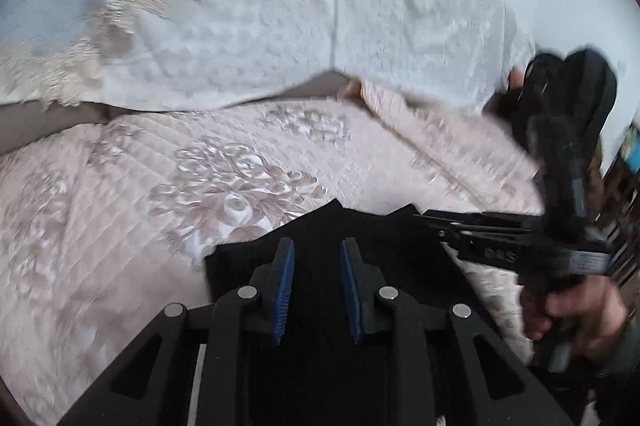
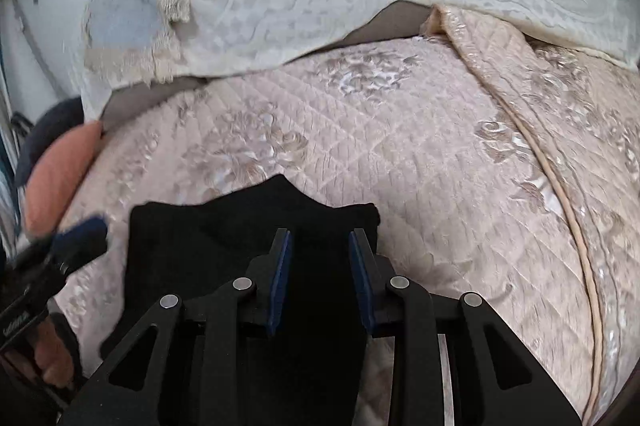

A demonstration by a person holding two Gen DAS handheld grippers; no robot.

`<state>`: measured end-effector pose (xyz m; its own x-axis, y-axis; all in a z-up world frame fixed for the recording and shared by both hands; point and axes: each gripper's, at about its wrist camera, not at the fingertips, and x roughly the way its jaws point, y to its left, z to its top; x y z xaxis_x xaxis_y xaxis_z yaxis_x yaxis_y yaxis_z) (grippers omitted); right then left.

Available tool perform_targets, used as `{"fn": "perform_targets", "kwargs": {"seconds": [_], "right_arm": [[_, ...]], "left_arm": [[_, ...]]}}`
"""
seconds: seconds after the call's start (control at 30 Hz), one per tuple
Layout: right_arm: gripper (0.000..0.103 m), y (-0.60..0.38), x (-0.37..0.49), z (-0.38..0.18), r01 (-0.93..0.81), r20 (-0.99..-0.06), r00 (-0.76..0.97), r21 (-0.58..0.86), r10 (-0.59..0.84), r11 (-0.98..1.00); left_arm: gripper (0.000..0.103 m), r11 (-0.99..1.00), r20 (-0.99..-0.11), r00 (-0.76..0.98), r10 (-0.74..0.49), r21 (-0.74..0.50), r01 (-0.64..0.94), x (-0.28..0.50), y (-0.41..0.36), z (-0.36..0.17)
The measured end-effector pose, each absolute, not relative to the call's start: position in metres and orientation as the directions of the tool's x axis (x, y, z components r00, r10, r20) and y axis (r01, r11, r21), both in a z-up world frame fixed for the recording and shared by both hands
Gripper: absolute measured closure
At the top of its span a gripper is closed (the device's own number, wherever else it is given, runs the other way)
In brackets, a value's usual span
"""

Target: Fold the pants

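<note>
Black pants (image 1: 320, 238) lie on a pink quilted bedspread (image 1: 120, 205), their far edge just past my fingertips. My left gripper (image 1: 317, 246) hovers over the pants with its jaws apart and nothing between the blue pads. The right gripper shows in the left wrist view (image 1: 436, 222) at the pants' right edge. In the right wrist view the pants (image 2: 240, 222) spread under my right gripper (image 2: 319, 238), which is open and empty. The left gripper (image 2: 80, 234) appears blurred at the left edge of that view.
White embroidered pillows (image 1: 280, 25) with lace trim lean against the wall behind the bedspread (image 2: 440, 153). A piped fold of the quilt (image 2: 560, 205) runs down the right side. A salmon cushion (image 2: 60, 169) sits at the far left. A hand (image 1: 580, 306) grips the right tool.
</note>
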<state>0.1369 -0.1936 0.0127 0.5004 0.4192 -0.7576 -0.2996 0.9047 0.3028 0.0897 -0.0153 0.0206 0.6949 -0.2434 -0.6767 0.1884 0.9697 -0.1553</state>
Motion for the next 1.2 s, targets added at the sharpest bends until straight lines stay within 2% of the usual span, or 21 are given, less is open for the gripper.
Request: {"fn": "perform_targets", "kwargs": {"seconds": [0.13, 0.2, 0.27, 0.43, 0.57, 0.77, 1.07, 1.2], "right_arm": [[0.073, -0.196, 0.146, -0.006, -0.257, -0.81, 0.5, 0.201, 0.307, 0.945], [0.073, -0.208, 0.151, -0.018, -0.22, -0.82, 0.472, 0.246, 0.324, 0.944], [0.073, -0.218, 0.148, -0.024, -0.21, -0.796, 0.476, 0.309, 0.373, 0.927], [0.072, -0.21, 0.14, -0.019, -0.271, -0.793, 0.505, 0.23, 0.341, 0.935], [0.071, -0.219, 0.125, 0.003, -0.283, -0.773, 0.53, 0.227, 0.349, 0.932], [0.069, -0.213, 0.075, 0.026, -0.332, -0.741, 0.554, 0.221, 0.379, 0.917], [0.069, -0.193, 0.025, 0.01, -0.36, -0.755, 0.514, 0.24, 0.406, 0.902], [0.068, -0.188, 0.018, -0.003, -0.366, -0.776, 0.516, 0.182, 0.362, 0.912]], "left_arm": [[0.079, 0.986, -0.766, 0.622, -0.163, -0.109, 0.125, 0.113, -0.014, -0.02], [0.082, 0.979, -0.754, 0.625, -0.203, -0.17, 0.113, 0.109, -0.002, -0.029], [0.083, 0.977, -0.744, 0.633, -0.212, -0.182, 0.113, 0.104, 0.001, -0.029], [0.083, 0.98, -0.73, 0.654, -0.199, -0.164, 0.116, 0.098, -0.002, -0.028], [0.082, 0.988, -0.728, 0.669, -0.15, -0.132, 0.078, 0.088, 0.0, -0.011], [0.082, 0.989, -0.721, 0.677, -0.148, -0.129, 0.079, 0.059, -0.003, 0.005], [0.08, 0.986, -0.741, 0.651, -0.165, -0.136, 0.095, 0.015, -0.012, 0.0], [0.076, 0.987, -0.751, 0.641, -0.16, -0.124, 0.101, 0.003, -0.015, -0.019]]}}
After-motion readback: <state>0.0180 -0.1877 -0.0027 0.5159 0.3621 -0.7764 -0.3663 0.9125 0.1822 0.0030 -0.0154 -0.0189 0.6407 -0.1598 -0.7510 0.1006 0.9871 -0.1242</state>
